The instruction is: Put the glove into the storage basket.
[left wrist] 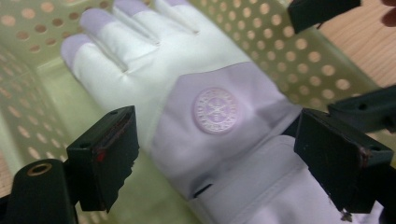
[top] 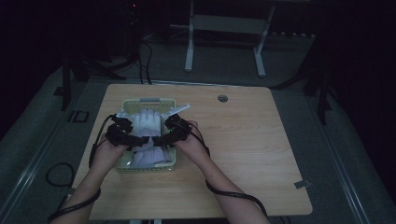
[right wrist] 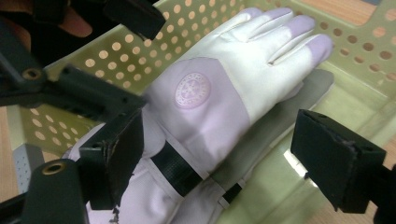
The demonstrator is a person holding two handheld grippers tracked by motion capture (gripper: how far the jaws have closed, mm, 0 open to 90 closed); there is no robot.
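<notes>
The white glove [left wrist: 187, 107] with lavender fingertips is lying palm-down inside the pale green perforated basket [top: 122, 164], its round embossed badge [right wrist: 192, 89] facing up and its cuff with the black strap [right wrist: 177, 170] pointing toward the person. It is resting on other pale fabric beneath it, possibly a second glove, though this cannot be confirmed. The left gripper [left wrist: 215, 163] is hanging over the cuff with its jaws standing wide apart; the glove is sitting between them, but neither pad is pressing on it. The right gripper [right wrist: 219, 163] is hanging on the opposite side of the same cuff, its jaws likewise spread and gripping nothing. In the high view both grippers, the left gripper [top: 122, 133] and the right gripper [top: 173, 130], are converging over the basket, which is sitting near the left side of the wooden table [top: 252, 140]; cables are trailing back along both forearms. From here, three faults appear possible. A jaw tip may be catching in the soft cuff fabric, so lifting a hand away could drag the glove back out of the basket. The two tools are working close together, so a careless move could knock them against each other. A jaw may also be snagging a perforated wall, shifting the light basket across the table.
</notes>
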